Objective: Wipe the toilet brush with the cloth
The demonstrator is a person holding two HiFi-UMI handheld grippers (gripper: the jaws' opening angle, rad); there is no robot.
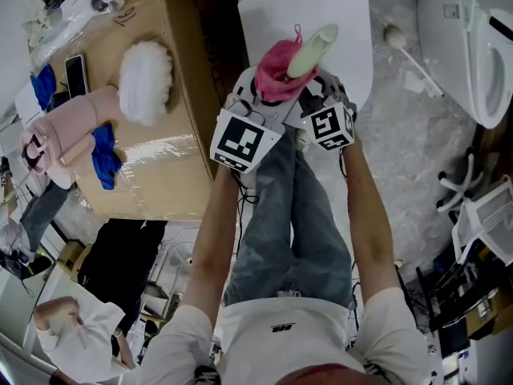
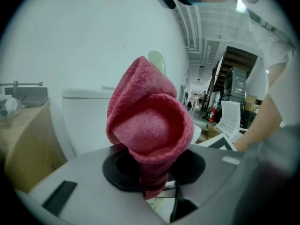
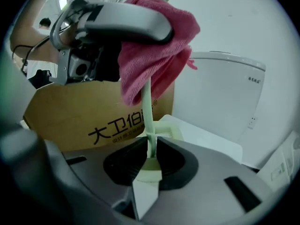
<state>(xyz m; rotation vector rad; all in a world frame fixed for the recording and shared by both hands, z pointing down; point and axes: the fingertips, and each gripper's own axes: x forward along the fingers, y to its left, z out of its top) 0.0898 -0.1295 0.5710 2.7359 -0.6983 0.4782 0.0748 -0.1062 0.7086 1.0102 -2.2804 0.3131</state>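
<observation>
Toilet brush [image 1: 314,48], pale green, is held up before the white toilet [image 1: 357,30]. At the left, the left gripper [image 1: 263,95] is closed on the pink cloth [image 1: 275,72], which is bunched around the brush's stem. At the right, the stem's lower end is clamped between the right gripper's [image 3: 150,159] jaws.

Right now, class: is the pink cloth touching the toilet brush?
Touching. The right gripper view shows the cloth wrapped round the shaft of the toilet brush, with no gap between them.
</observation>
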